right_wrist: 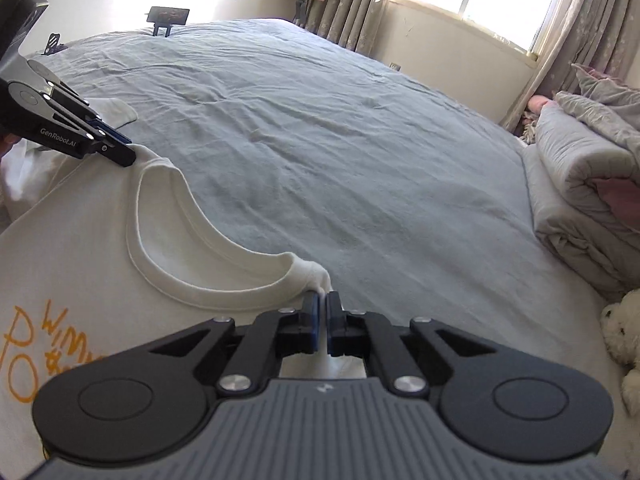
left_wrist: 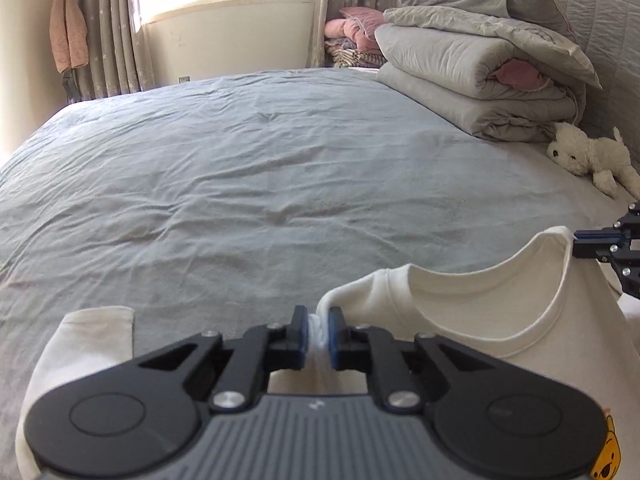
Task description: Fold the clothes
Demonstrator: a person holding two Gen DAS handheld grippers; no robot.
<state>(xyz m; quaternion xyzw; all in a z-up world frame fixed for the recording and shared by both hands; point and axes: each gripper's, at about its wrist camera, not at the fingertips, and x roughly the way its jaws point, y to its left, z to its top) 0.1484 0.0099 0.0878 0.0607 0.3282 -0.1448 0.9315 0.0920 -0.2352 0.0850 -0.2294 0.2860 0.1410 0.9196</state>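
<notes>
White T-shirt (left_wrist: 480,312) held up over the bed (left_wrist: 240,160).

Left tongs (left_wrist: 319,330) pinch one shoulder at 6 o'clock; right tongs (right_wrist: 322,322) clamp the other shoulder, neckline stretched between them.

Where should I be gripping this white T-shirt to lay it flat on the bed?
Grip the white T-shirt at the shoulder points either side of the collar, coming from behind. Left gripper and right gripper are each shut there, and the neckline hangs evenly between them.
</notes>
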